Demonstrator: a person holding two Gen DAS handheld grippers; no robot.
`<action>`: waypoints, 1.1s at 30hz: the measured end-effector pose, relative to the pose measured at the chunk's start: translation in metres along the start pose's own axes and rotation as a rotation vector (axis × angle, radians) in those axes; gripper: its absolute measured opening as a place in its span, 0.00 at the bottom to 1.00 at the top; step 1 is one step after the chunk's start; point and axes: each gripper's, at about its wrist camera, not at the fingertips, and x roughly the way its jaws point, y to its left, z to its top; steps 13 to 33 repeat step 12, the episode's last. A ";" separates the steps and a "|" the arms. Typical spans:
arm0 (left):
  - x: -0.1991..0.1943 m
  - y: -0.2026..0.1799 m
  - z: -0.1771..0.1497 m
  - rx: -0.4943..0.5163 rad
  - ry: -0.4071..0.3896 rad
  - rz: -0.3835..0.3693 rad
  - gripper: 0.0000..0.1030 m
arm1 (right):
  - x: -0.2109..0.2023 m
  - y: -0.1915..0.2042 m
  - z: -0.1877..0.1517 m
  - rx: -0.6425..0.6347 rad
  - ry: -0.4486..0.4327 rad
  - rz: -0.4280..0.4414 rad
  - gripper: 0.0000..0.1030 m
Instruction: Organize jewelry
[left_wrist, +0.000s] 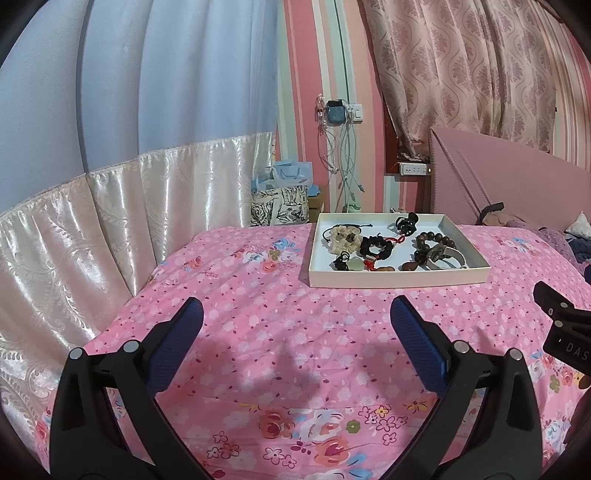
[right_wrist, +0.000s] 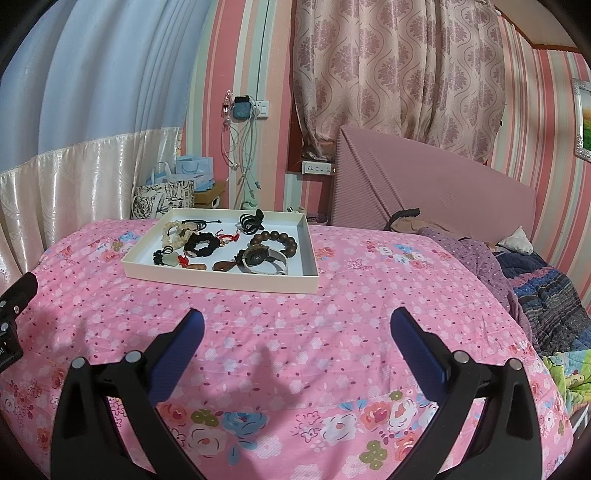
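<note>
Your left gripper and right gripper both hang with jaws spread wide, holding nothing, over bare pink bedspread. The tray of jewelry lies ahead, well apart from both. Open cover surrounds its near rim; its far edge nears the bed's end.

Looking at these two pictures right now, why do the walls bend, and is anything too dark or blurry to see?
Left wrist view: the fisheye lens bows the blue curtain and darkens the corners; the open left gripper casts a soft shadow on the pink bedspread. Right wrist view: same bending of the striped wall; the jewelry tray stays sharp and evenly lit, without glare.
</note>
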 end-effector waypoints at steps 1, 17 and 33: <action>0.000 0.000 0.000 0.000 0.000 0.000 0.97 | 0.000 -0.001 0.000 0.000 0.000 0.000 0.98; -0.001 0.000 0.000 0.000 0.005 -0.002 0.97 | 0.000 -0.001 0.000 -0.001 -0.001 -0.001 0.98; -0.001 0.000 0.000 0.000 0.005 -0.002 0.97 | 0.000 -0.001 0.000 -0.001 -0.001 -0.001 0.98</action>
